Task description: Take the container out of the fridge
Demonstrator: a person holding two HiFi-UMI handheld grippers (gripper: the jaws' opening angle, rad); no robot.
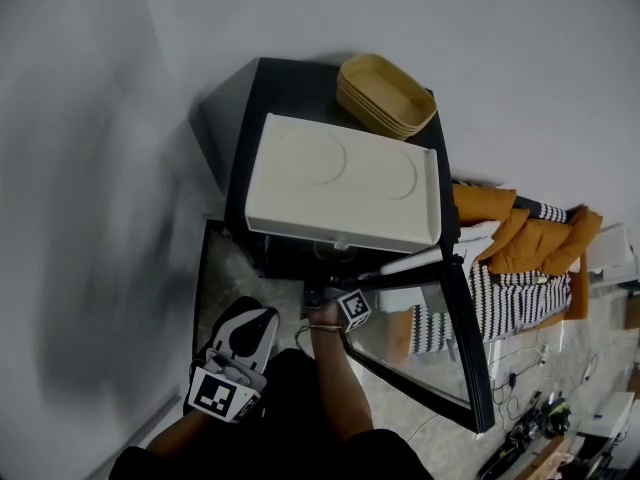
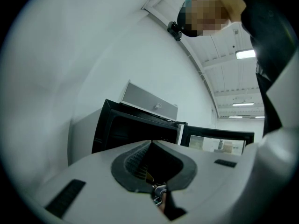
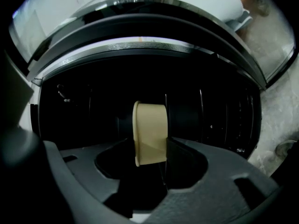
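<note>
Right gripper (image 1: 322, 300): reaches into the fridge (image 1: 300, 86) opening, jaws clamped on the container (image 3: 150, 125), one on each side of it.
Container: tan, flanged rim toward one jaw, inside the fridge's dark interior (image 3: 84, 111), near the front. Resting on a shelf or lifted: can't tell.
Left gripper (image 1: 250, 326): held back in front of the fridge, near the person's body, well apart from the opening. Jaws pressed together (image 2: 152, 143), nothing between them.
Door (image 1: 470, 353): glass, black frame, swung wide open off the fridge's front. Also seen beside the fridge in the left gripper view (image 2: 217, 143).
White tray (image 1: 340, 183): flat on top of the fridge, covers most of the front part.
Tan bowls (image 1: 385, 93): stacked on the fridge top, just behind the white tray.
Orange and striped cloth (image 1: 520, 258): on the floor beyond the open door.
</note>
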